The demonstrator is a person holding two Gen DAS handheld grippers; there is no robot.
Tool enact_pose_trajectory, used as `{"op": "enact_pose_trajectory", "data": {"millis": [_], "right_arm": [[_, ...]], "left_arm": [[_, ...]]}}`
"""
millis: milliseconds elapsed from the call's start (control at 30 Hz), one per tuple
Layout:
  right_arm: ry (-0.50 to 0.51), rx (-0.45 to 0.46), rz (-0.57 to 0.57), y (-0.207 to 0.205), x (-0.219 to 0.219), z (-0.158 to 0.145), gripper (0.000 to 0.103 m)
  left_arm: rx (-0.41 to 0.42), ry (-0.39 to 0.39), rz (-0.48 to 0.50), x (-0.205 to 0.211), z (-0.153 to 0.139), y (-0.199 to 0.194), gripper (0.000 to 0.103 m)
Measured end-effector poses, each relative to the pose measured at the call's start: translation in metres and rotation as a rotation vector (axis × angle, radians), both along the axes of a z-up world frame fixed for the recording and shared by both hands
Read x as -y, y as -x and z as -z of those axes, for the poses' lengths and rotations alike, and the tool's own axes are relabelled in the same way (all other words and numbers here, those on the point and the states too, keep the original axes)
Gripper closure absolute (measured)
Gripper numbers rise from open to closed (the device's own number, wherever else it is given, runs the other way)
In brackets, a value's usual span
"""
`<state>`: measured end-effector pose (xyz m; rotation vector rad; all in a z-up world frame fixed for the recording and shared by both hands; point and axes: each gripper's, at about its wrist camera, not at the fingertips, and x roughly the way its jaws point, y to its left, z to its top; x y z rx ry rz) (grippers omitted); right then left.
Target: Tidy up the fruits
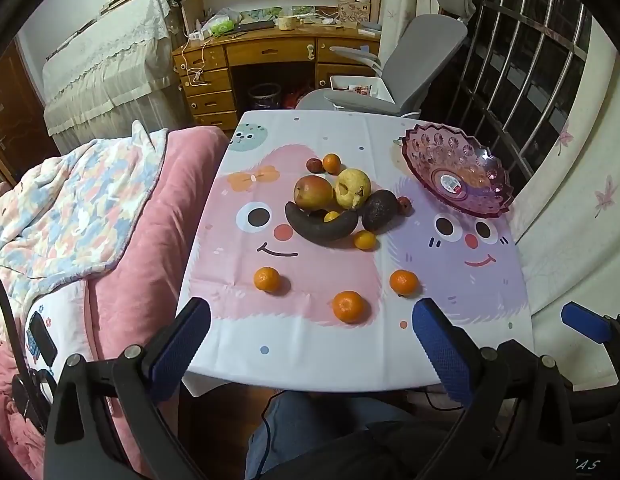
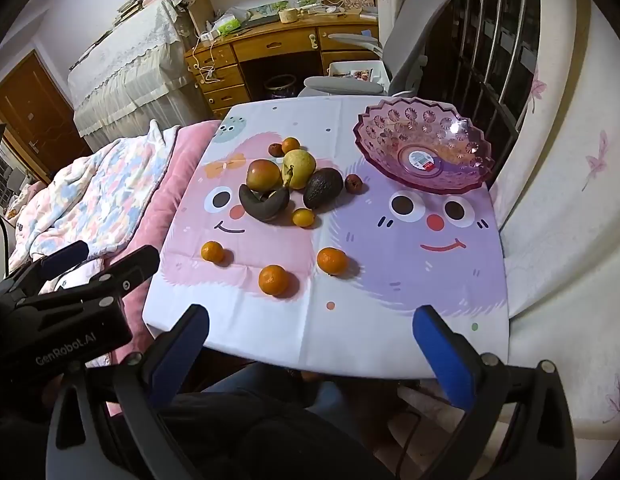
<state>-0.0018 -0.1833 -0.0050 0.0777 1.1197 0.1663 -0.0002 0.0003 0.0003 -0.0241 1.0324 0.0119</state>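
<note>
A pile of fruit lies mid-table: a red-yellow apple [image 1: 312, 192], a yellow pear [image 1: 352, 189], a blackened banana [image 1: 320, 227], a dark avocado [image 1: 379, 210] and small oranges. Three loose oranges lie nearer, the closest [image 1: 349, 306] between the others [image 1: 267, 279] [image 1: 404, 282]. An empty purple glass bowl [image 1: 458, 168] stands at the far right, also in the right wrist view [image 2: 424, 148]. My left gripper [image 1: 310, 344] is open and empty over the table's near edge. My right gripper [image 2: 310, 340] is open and empty there too.
The table [image 2: 350, 340] carries a cartoon-face cloth. A bed with pink and patterned blankets [image 1: 90, 216] lies left. A grey office chair [image 1: 414, 60] and wooden desk [image 1: 270, 56] stand behind. A barred window [image 1: 530, 60] is at the right.
</note>
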Motion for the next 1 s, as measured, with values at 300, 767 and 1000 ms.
{"op": "enact_pose_trajectory", "data": {"millis": [300,767,1000], "right_arm": [[-0.004,0.004,-0.007,0.0,-0.002,0.001,0.001],[0.021,0.014,-0.013,-0.003,-0.019,0.0,0.001],[0.034,0.032,-0.016,-0.004,-0.026,-0.006,0.001]], "left_arm": [[0.003,-0.001,-0.002,-0.009,-0.01,-0.001,0.003],[-0.002,0.006,-0.008,-0.016,-0.002,-0.003,0.003],[-0.002,0.008,-0.008,-0.021,0.001,-0.005,0.003]]}}
